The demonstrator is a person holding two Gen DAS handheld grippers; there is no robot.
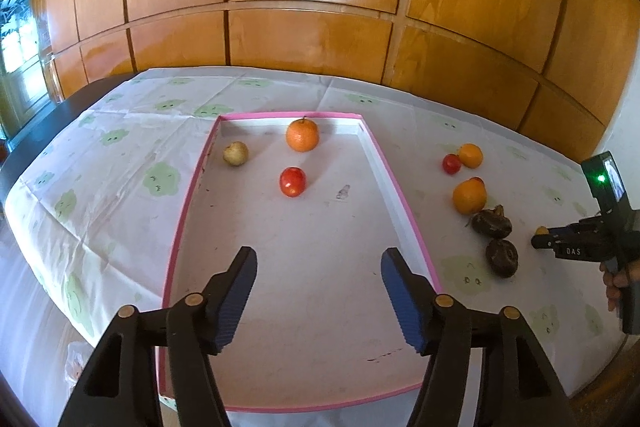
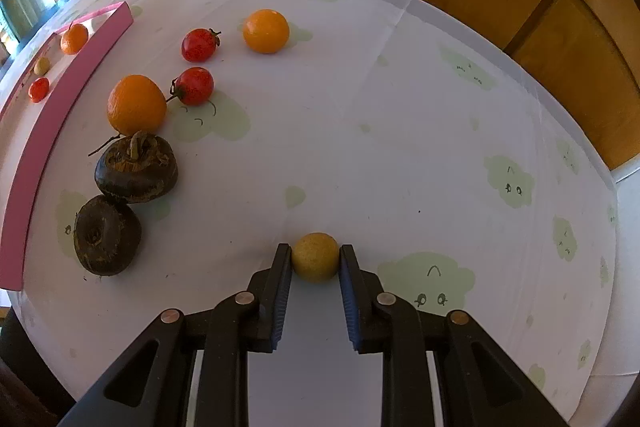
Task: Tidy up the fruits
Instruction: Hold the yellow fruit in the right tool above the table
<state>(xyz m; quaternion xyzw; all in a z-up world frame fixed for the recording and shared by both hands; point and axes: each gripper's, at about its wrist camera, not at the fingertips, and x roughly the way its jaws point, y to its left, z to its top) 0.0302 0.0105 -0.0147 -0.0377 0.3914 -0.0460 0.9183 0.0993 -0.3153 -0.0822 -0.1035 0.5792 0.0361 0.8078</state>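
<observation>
A white tablecloth [image 2: 360, 131] with green blobs covered the table. On it lay a pink-edged tray [image 1: 404, 183] holding an orange [image 1: 302, 135], a tomato [image 1: 293, 181] and a pale round fruit [image 1: 235, 153]. The left gripper [image 1: 318, 297] hung released over the tray, nothing between its fingers. Right of the tray, the right gripper [image 2: 315, 301] was clenched on a small yellow ball-shaped fruit [image 2: 315, 257] resting on the cloth

Each hand-held gripper [image 1: 318, 273] [image 2: 315, 259] is black plastic with brass pivot pins and ribbed blue pads [image 1: 404, 301].
</observation>
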